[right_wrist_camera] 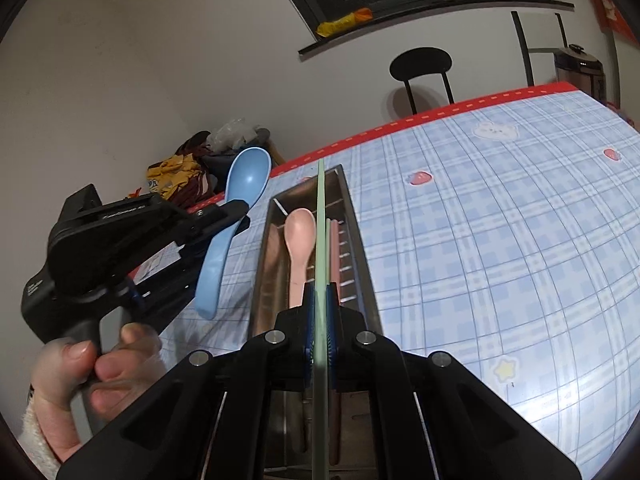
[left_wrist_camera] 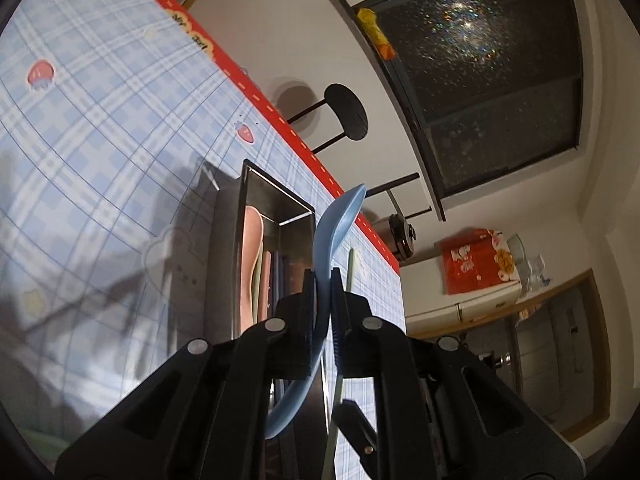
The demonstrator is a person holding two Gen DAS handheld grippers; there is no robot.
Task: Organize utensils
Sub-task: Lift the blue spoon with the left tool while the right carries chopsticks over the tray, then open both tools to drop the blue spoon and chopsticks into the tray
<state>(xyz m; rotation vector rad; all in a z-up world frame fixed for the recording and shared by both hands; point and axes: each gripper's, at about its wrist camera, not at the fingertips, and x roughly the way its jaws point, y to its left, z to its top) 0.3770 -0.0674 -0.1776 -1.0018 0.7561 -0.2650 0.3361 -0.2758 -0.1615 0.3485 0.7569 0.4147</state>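
The left hand-held gripper (right_wrist_camera: 236, 210) pinches a blue spoon (right_wrist_camera: 230, 216); the right hand-held gripper (right_wrist_camera: 320, 304) clamps a green chopstick (right_wrist_camera: 320, 240) above the steel tray (right_wrist_camera: 360, 248) near the desk's (right_wrist_camera: 500, 240) red edge. Either could slip and miss.

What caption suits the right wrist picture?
Right gripper holds a green chopstick over the metal tray; left gripper carries a blue spoon.

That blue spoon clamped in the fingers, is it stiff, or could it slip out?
The blue spoon probably stays stiff: it juts out unsupported without drooping. Its smooth, glossy surface looks slippery, and it is pinched mid-handle, so it might pivot between the fingers.
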